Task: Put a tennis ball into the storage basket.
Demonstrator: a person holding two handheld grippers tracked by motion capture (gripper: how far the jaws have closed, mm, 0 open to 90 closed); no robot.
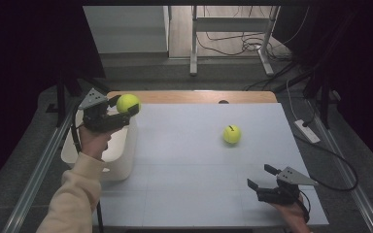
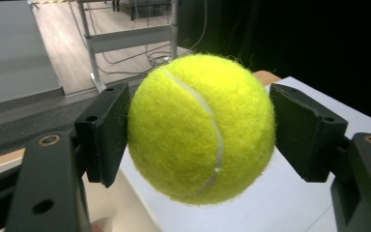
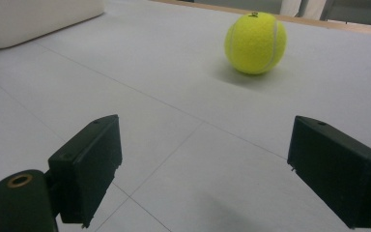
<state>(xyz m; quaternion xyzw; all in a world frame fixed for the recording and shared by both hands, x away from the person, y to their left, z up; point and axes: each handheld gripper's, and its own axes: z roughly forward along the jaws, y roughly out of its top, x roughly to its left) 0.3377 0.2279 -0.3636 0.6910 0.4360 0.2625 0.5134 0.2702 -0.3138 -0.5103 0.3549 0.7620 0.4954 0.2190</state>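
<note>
holding a tennis ball (image 1: 127, 103) in your left gripper (image 1: 125, 110), you have it clamped between the two black jaws, one pad pressed to each side of the felt; in the left gripper view the held ball (image 2: 201, 128) sits squarely between the pads, its white seam curving down the front. taking the white bin (image 1: 121, 155) as your landmark: the ball is up in the air over the bin's far edge, clear of its rim, and your left hand (image 1: 93, 141) and cream sleeve (image 1: 73, 194) reach in over the bin's open top. the bin itself stands at the left edge of the pale table (image 1: 184, 165).

your right gripper (image 1: 261, 178) rests low near the table's front right corner, well apart from the bin, with its jaws spread wide and nothing between them. in the right gripper view the pads stand far apart over bare table (image 3: 174, 96). a second tennis ball (image 1: 232, 134) lies on the table to the right of the bin, well apart from it and beyond your right gripper; the right gripper view shows it ahead (image 3: 255, 43), with a corner of the bin (image 3: 38, 19) at the upper left.
</note>
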